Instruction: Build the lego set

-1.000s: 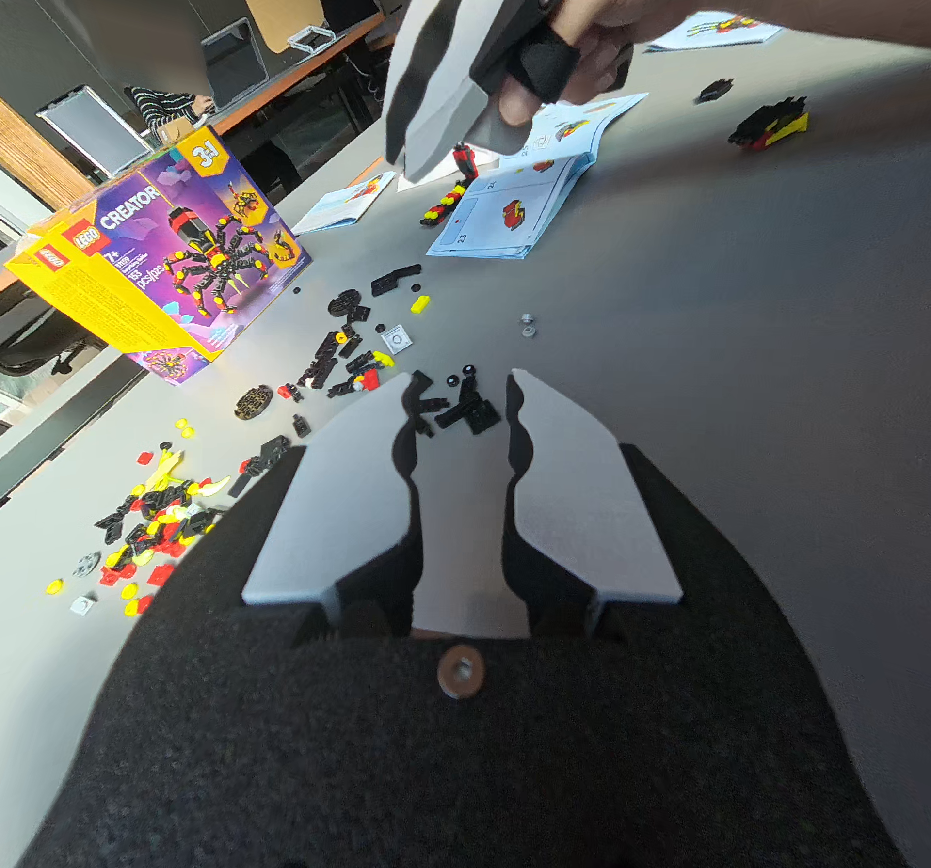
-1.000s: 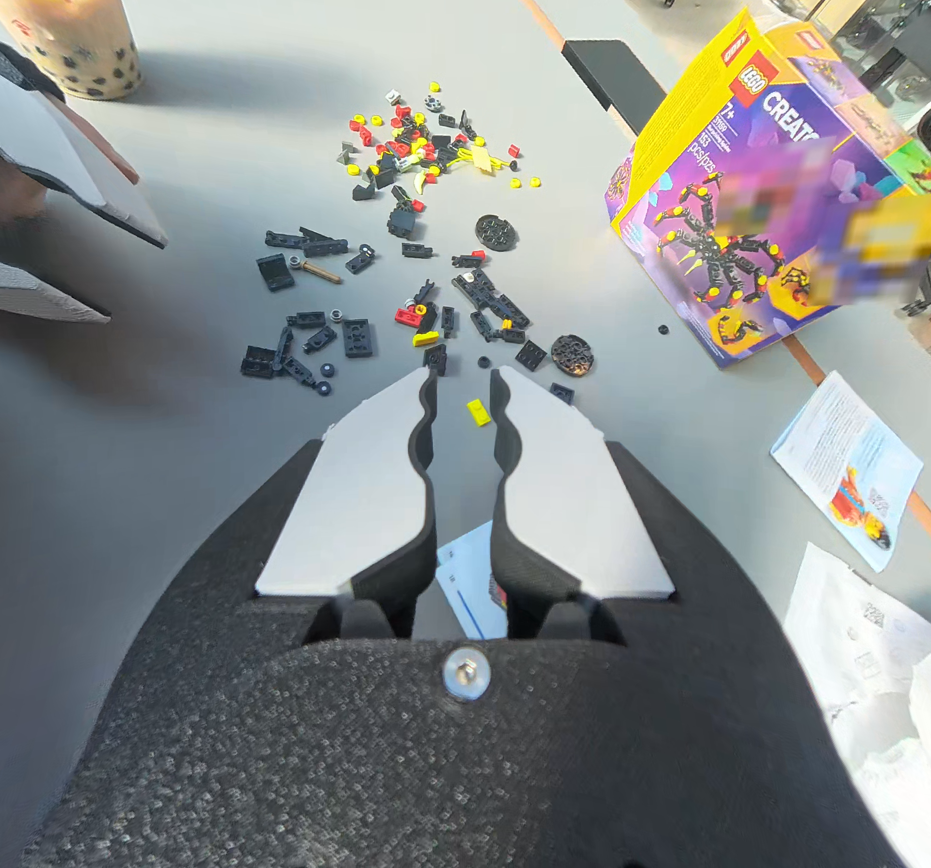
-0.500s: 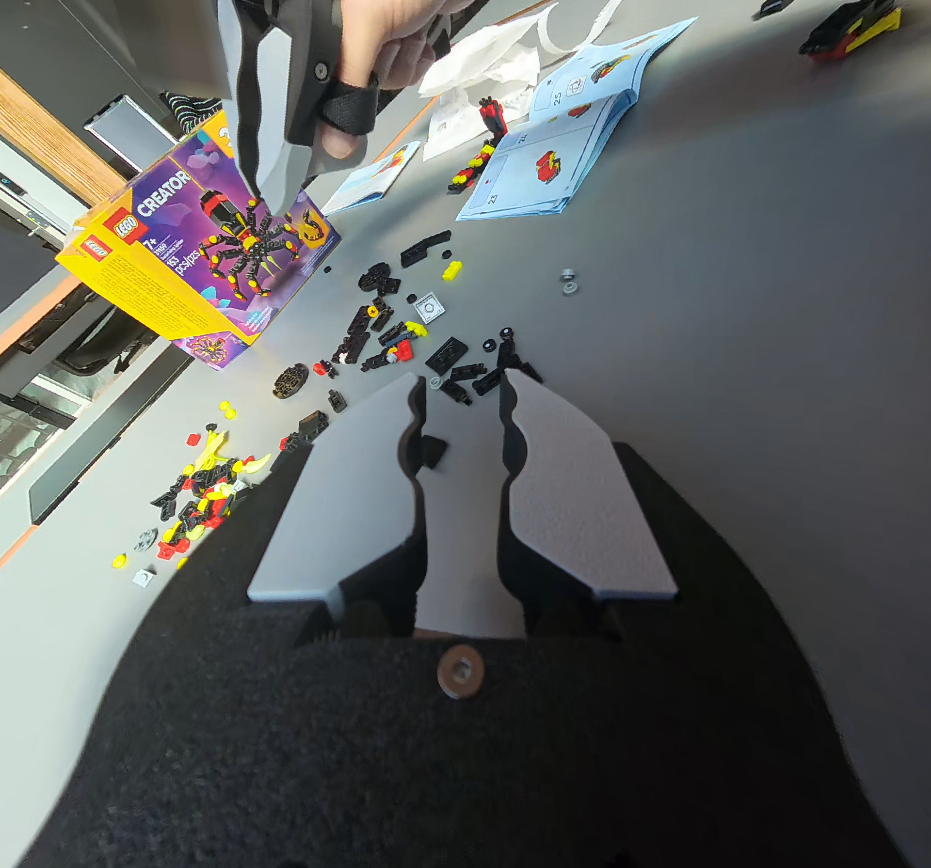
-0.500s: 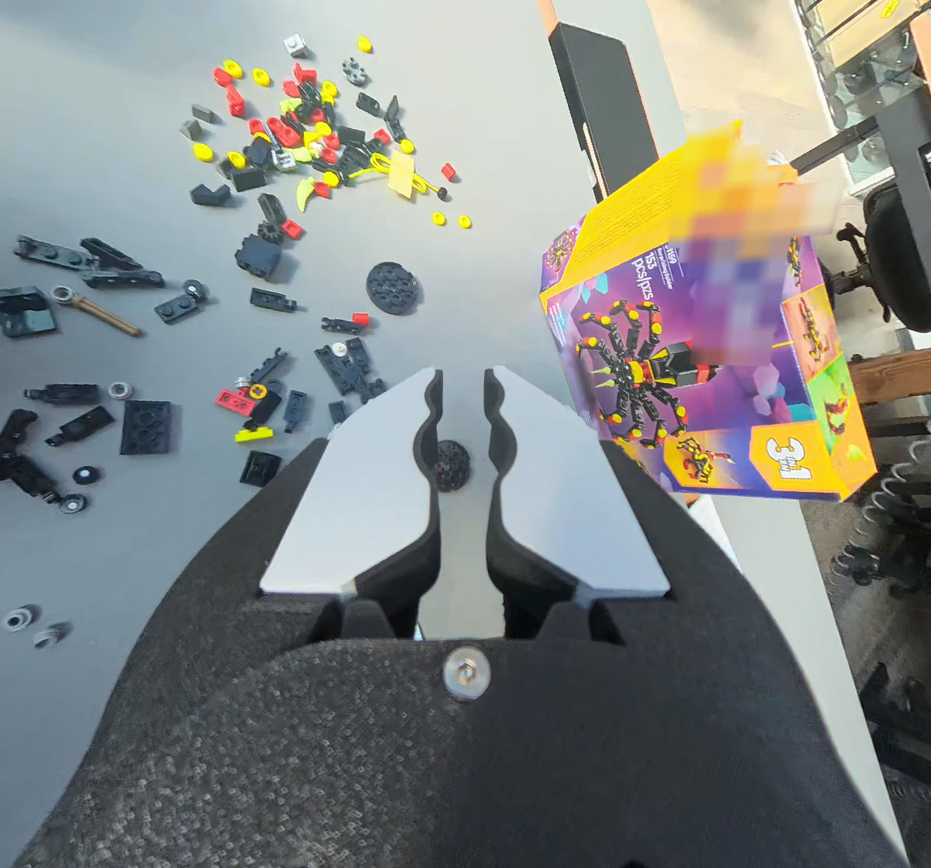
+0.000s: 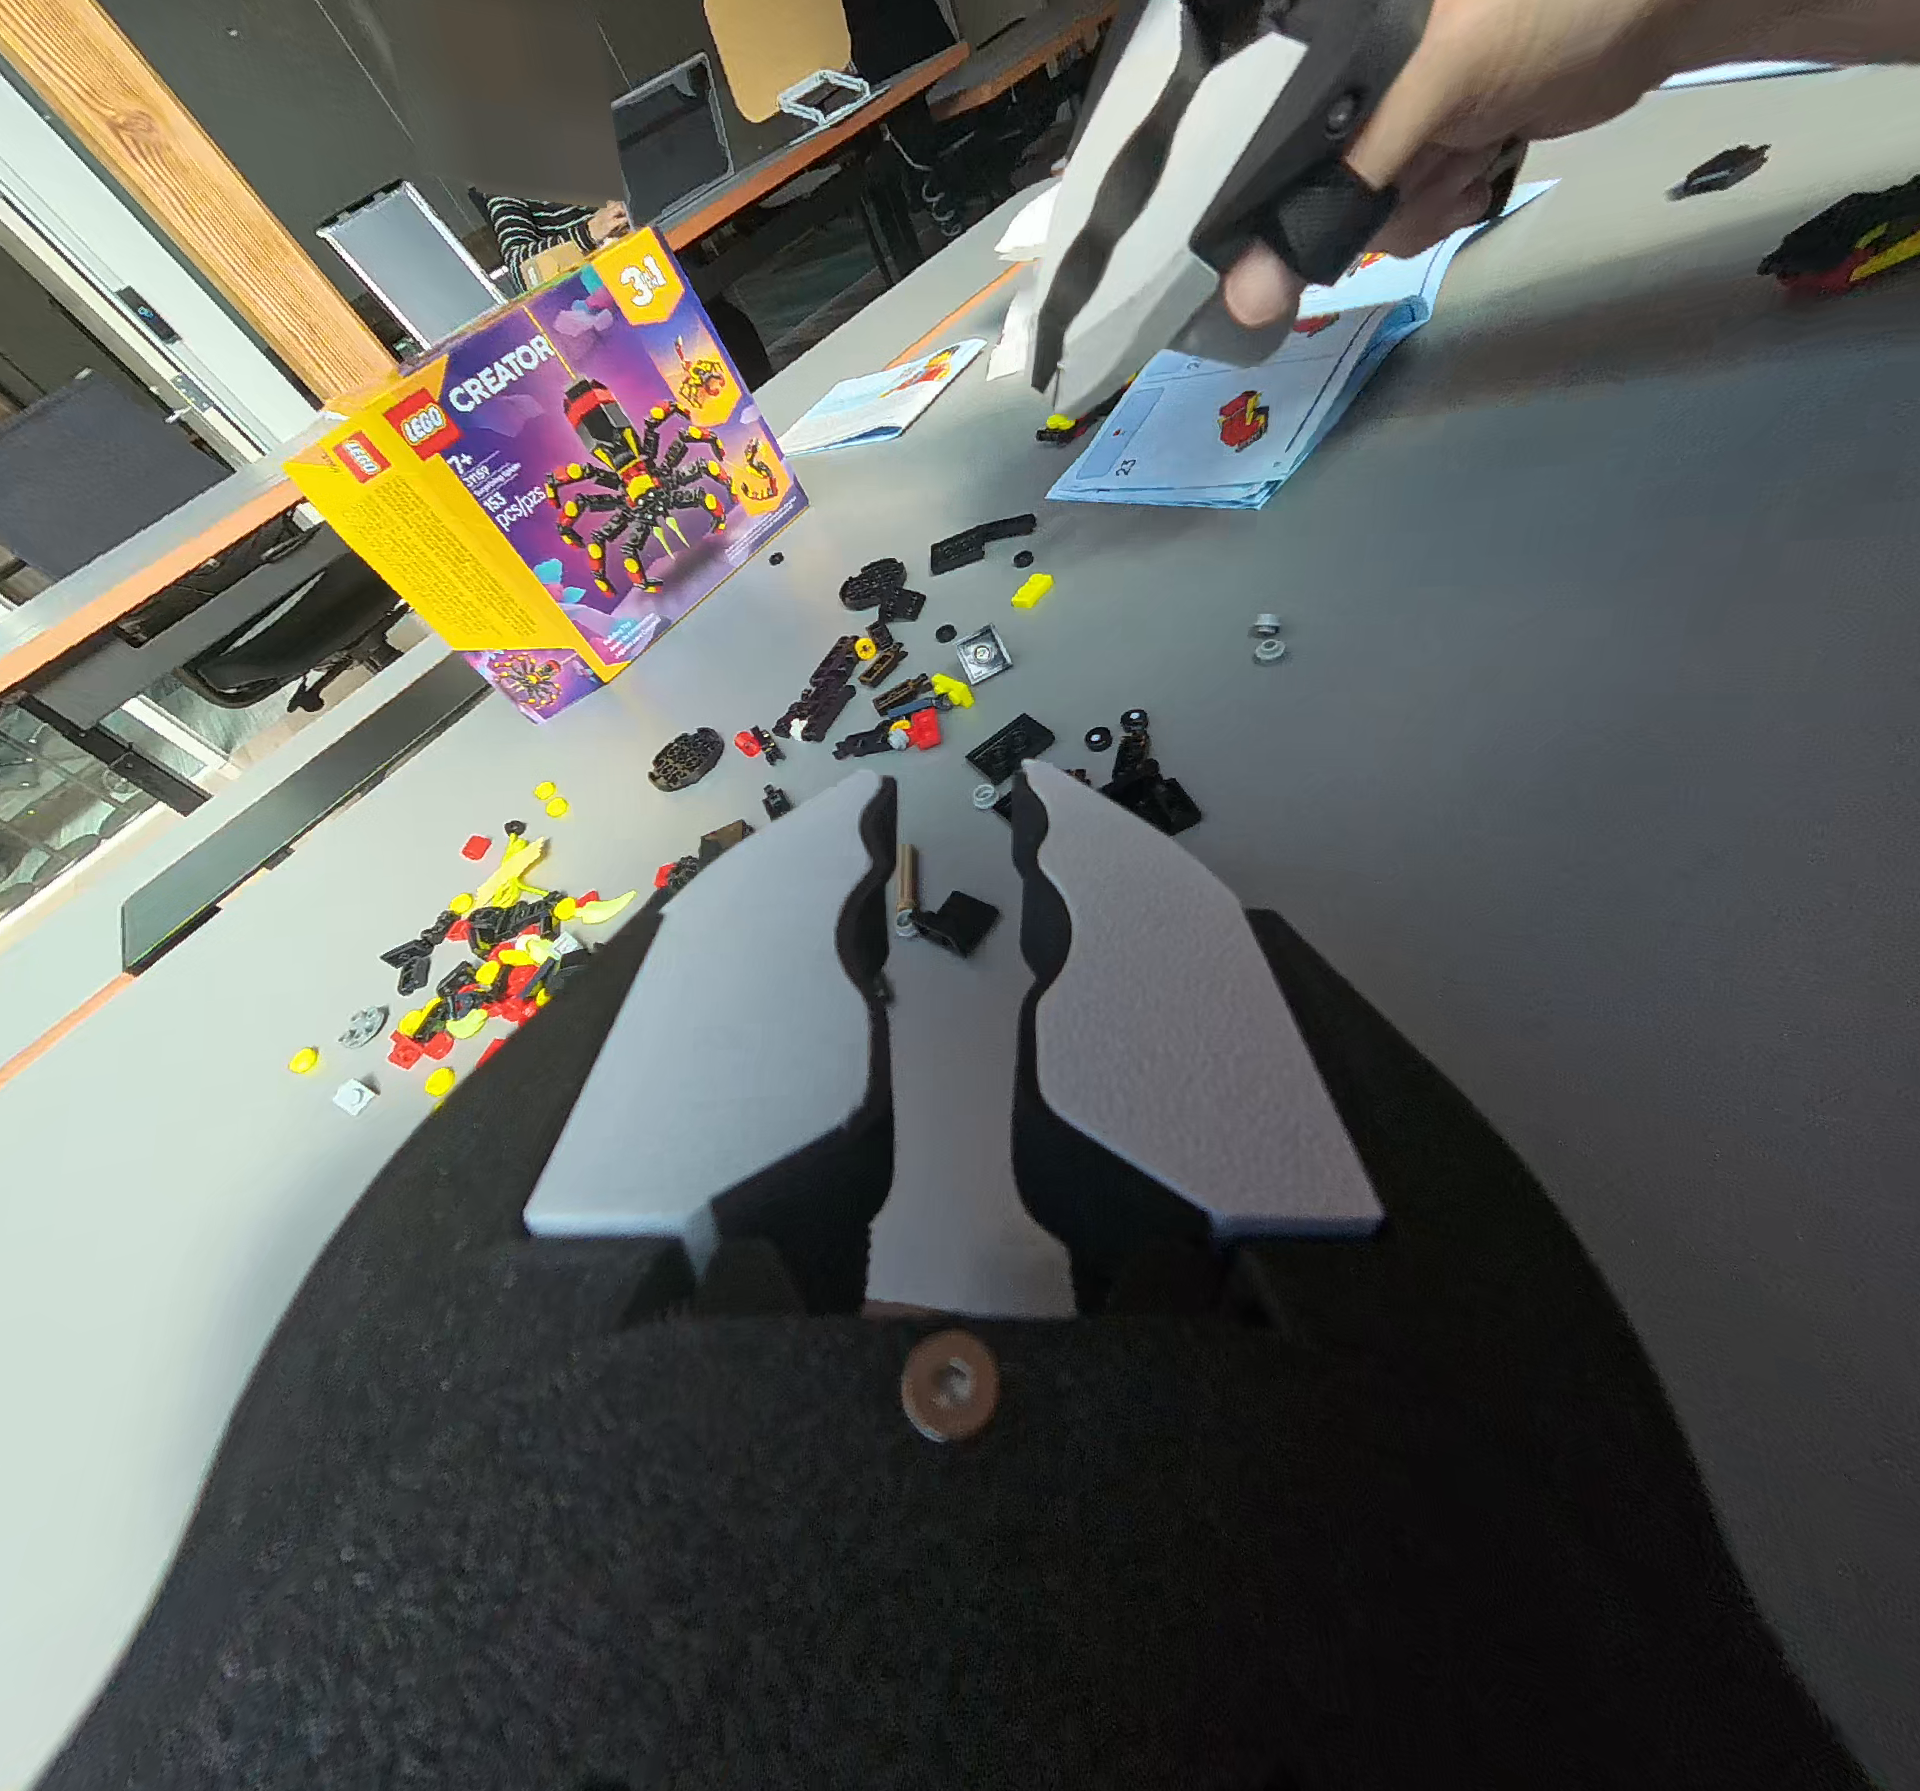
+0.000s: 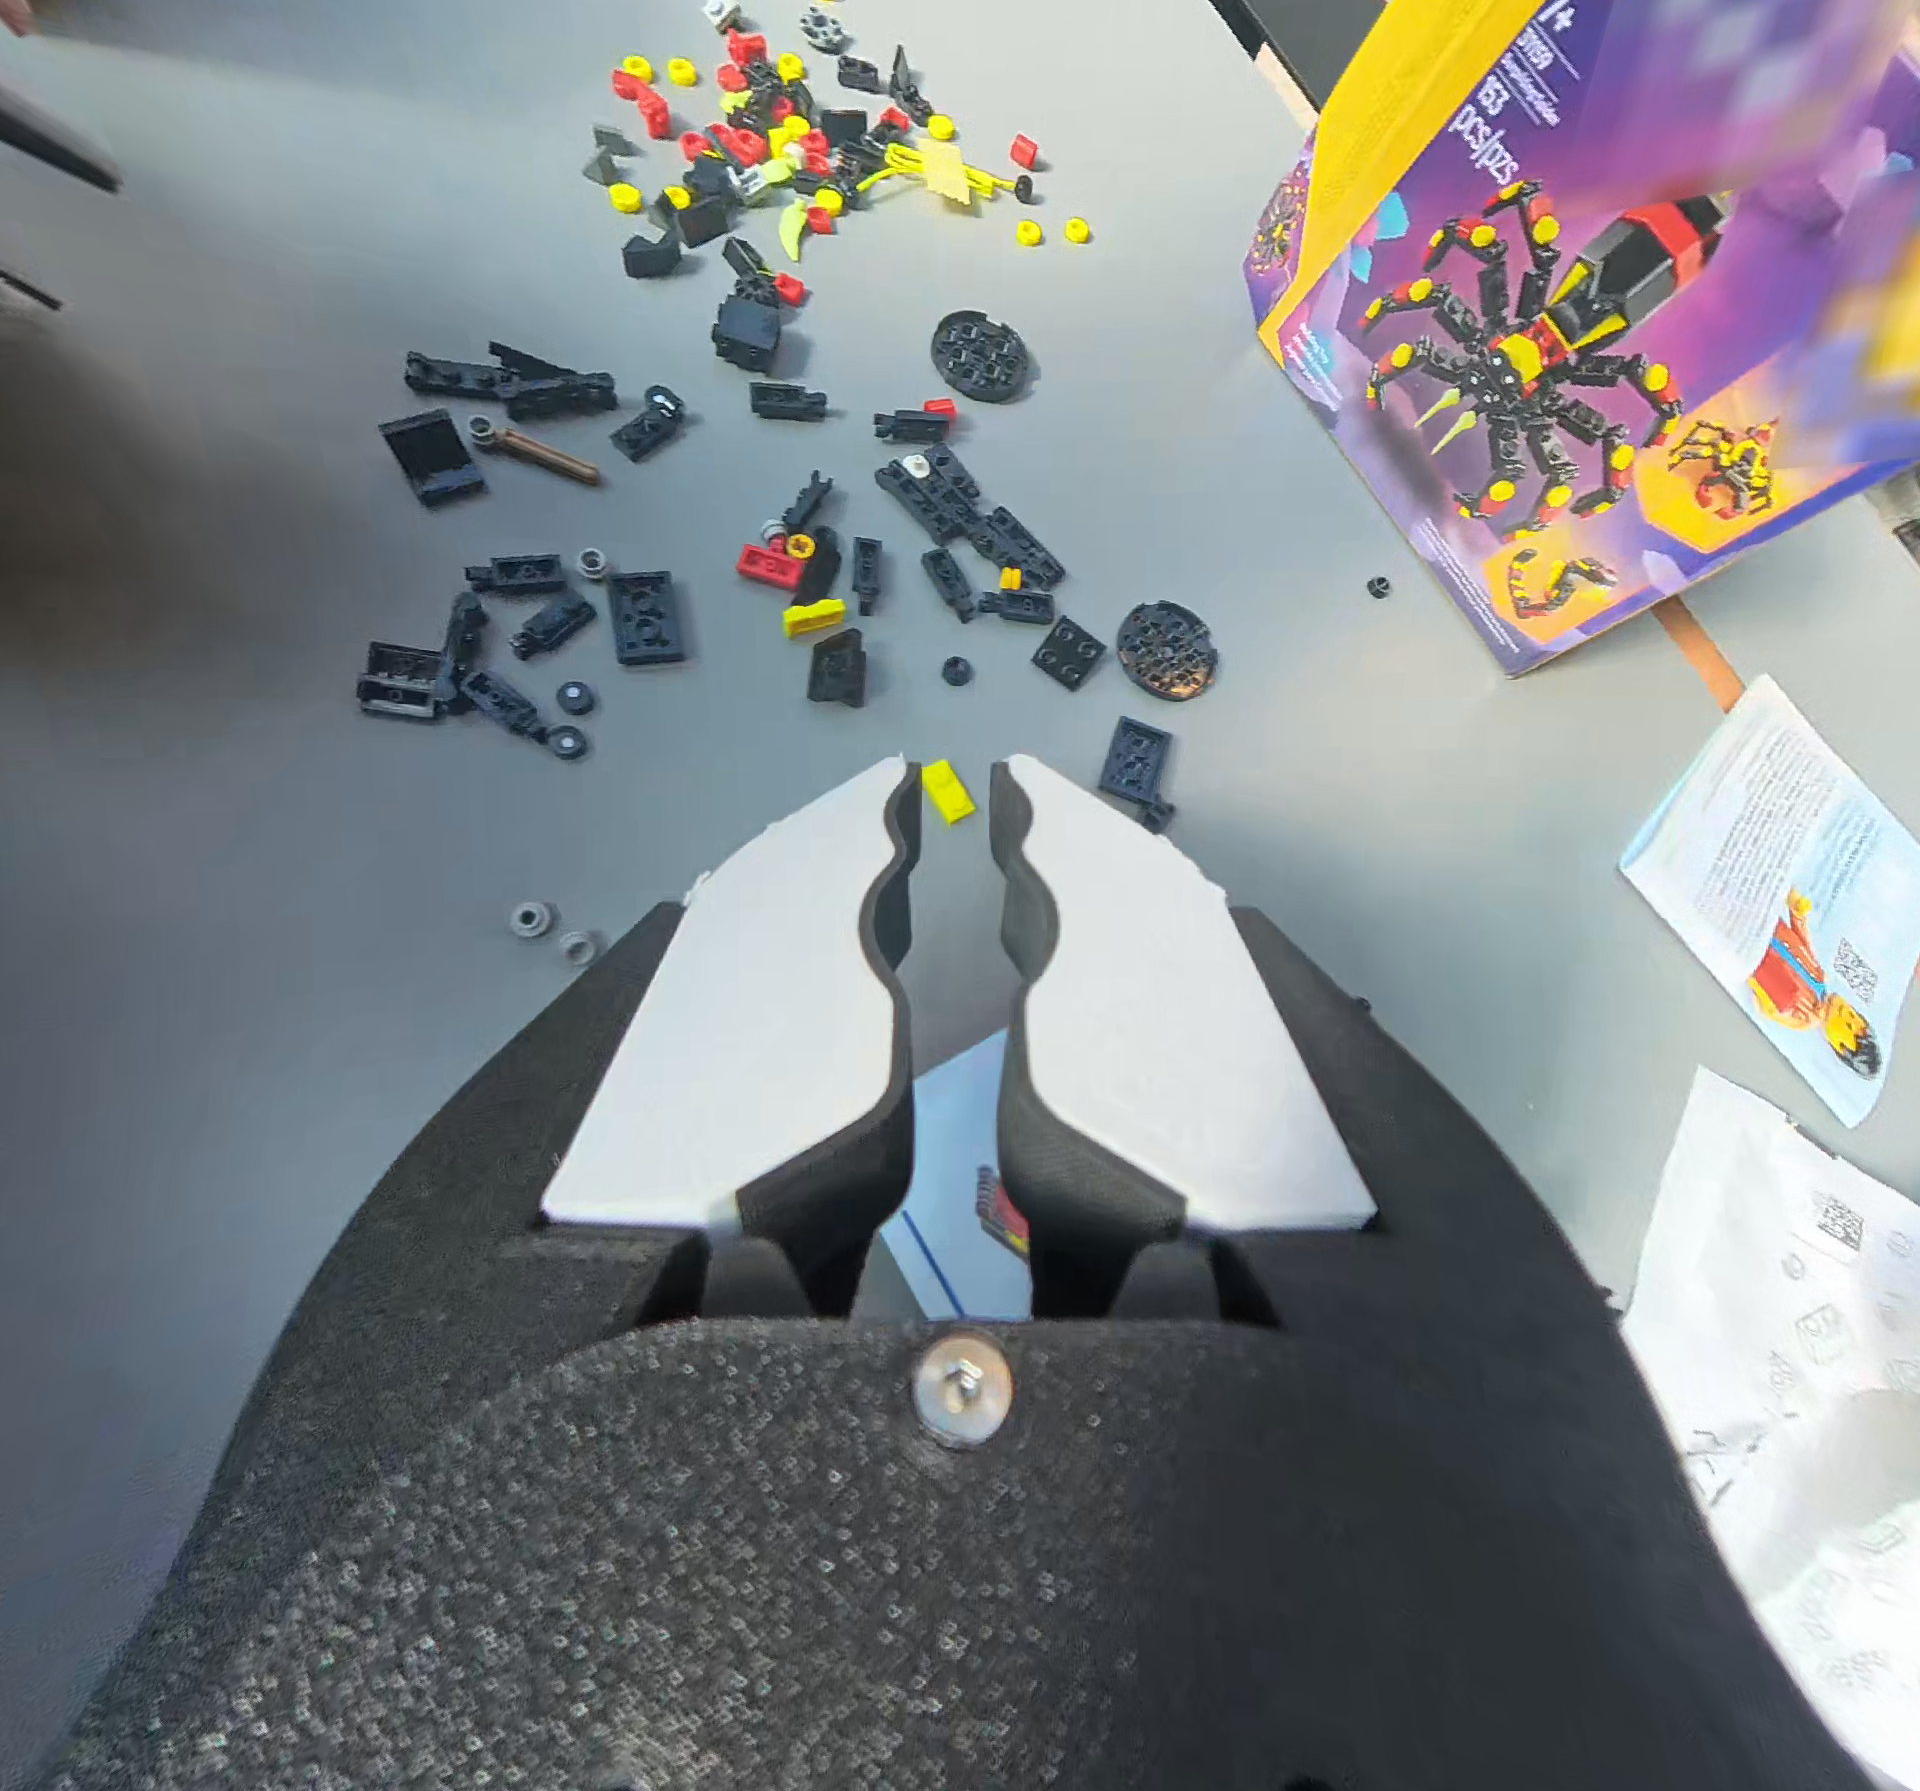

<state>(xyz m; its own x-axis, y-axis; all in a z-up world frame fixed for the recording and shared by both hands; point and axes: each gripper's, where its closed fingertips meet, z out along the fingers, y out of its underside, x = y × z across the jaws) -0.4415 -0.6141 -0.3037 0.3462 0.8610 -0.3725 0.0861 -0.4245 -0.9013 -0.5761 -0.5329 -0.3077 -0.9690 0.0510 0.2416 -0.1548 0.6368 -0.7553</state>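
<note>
Both grippers have moved since half a second ago: the right gripper (image 6: pixel 951 770) has swung back from the lego box (image 6: pixel 1621 287) to the loose bricks, and the left gripper (image 5: pixel 951 791) now sits over a brown rod (image 5: pixel 904 884) and a small black piece (image 5: pixel 961 920). Its jaws are open a little and hold nothing; the rod and black piece lie on the grey table (image 5: pixel 1558 806) in the gap between the fingers. The right gripper's jaws are also open a little and hold nothing, with 1 yellow brick (image 6: pixel 948 791) lying on the table just past the tips. In the left wrist view the right gripper hangs high over the open booklet (image 5: pixel 1257 432), tilted down, with a hand (image 5: pixel 1538 27) wrapped around its grip. I count 1 lego box standing on the table, 2 round black plates (image 6: pixel 982 354) (image 6: pixel 1166 650), 2 small grey rings (image 6: pixel 551 931) side by side, 1 open booklet and 1 small leaflet (image 6: pixel 1787 910). A heap of red, yellow and black bits (image 6: pixel 790 141) lies far from the right gripper, and many black pieces (image 6: pixel 644 614) are spread in the middle. A built black, red and yellow part (image 5: pixel 1849 240) sits far off on the right side of the table.
</note>
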